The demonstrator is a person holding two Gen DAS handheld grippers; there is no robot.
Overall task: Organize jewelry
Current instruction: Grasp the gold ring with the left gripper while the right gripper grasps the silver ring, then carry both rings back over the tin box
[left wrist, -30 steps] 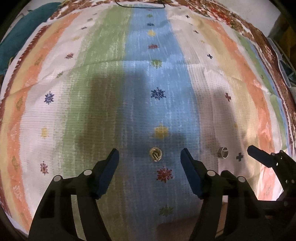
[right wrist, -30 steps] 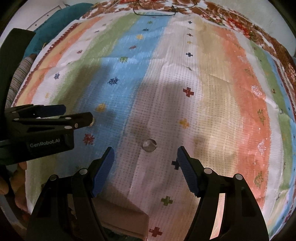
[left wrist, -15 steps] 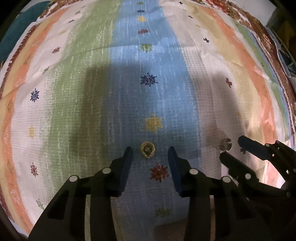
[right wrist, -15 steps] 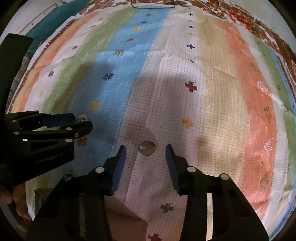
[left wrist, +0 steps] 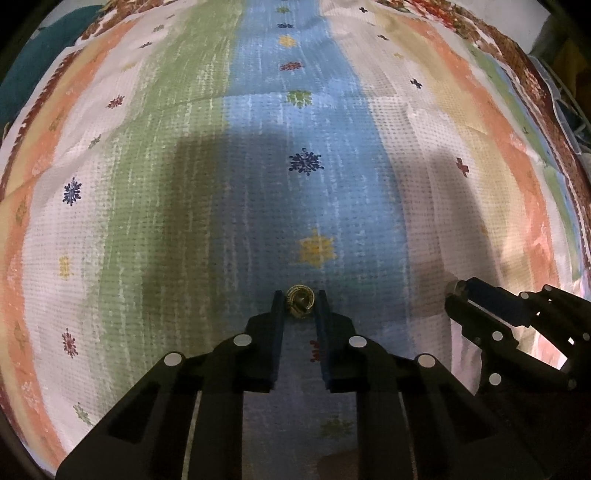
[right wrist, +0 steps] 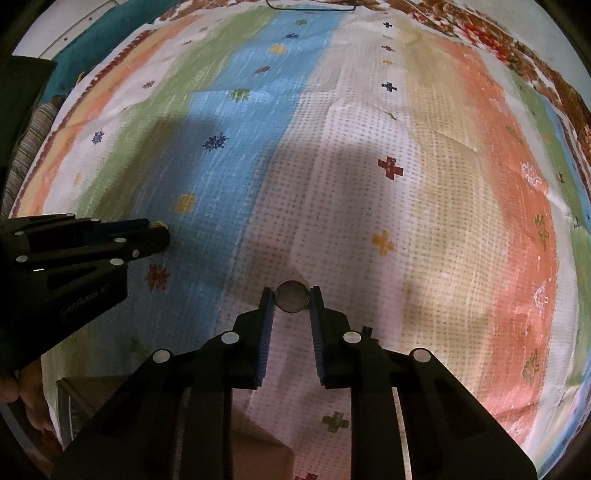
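A small gold ring (left wrist: 300,302) lies on the blue stripe of the striped cloth (left wrist: 258,166). My left gripper (left wrist: 300,297) points steeply down at it, jaws closing, and both pads touch the ring's sides. A plain silver ring (right wrist: 292,300) lies on the white stripe. My right gripper (right wrist: 291,295) is closing on it too, with its blue pads against both sides. The right wrist view shows the left gripper (right wrist: 159,230) at the left edge. In the left wrist view the right gripper (left wrist: 456,291) is at the right.
The cloth spreads flat far ahead of both grippers. A thin black cord (right wrist: 310,5) lies at its far edge. Teal fabric (right wrist: 92,55) sits beyond the far left corner. A brown box edge (right wrist: 258,443) and a person's hand (right wrist: 11,387) are at the near side.
Both grippers have narrowed from wide open until their pads meet the rings. The gold and silver rings have stayed in place on the cloth, and neither hand has shifted much.
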